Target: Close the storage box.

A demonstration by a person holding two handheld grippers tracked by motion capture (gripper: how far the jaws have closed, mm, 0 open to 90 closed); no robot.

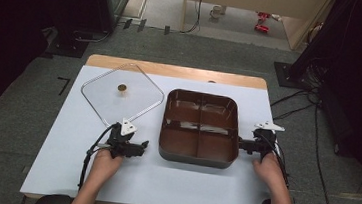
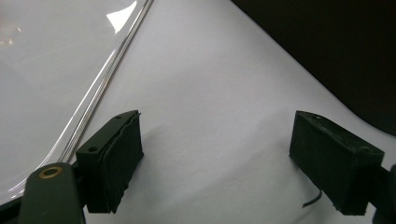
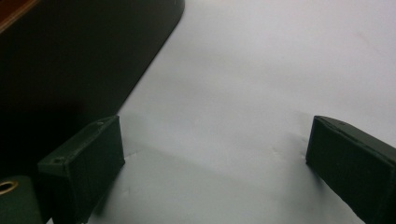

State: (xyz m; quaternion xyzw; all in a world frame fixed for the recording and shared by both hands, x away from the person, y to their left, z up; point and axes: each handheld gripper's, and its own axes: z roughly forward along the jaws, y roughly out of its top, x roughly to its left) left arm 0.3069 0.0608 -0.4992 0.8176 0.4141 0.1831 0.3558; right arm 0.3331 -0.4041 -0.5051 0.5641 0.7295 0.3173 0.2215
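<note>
A clear square lid (image 1: pixel 134 100) with a small brass knob (image 1: pixel 121 88) lies flat on the white table cover, left of a dark brown four-compartment tray (image 1: pixel 197 157). My left gripper (image 1: pixel 143 145) rests low by the lid's near corner and points toward the tray; its jaws are open over bare cover. In the left gripper view the gripper (image 2: pixel 217 154) has the lid's rim (image 2: pixel 100 88) to its left and the tray (image 2: pixel 336 56) dark at the upper right. My right gripper (image 1: pixel 241 146) sits at the tray's right side, open. In the right gripper view this gripper (image 3: pixel 215 158) stands beside the tray's outer wall (image 3: pixel 70 60).
The white cover (image 1: pixel 161 180) spans the table, with a wooden strip (image 1: pixel 172 71) bare along the far edge. Bare cover lies in front of the tray and lid. Cables (image 1: pixel 299 103) and black stands (image 1: pixel 297 73) are on the floor to the right.
</note>
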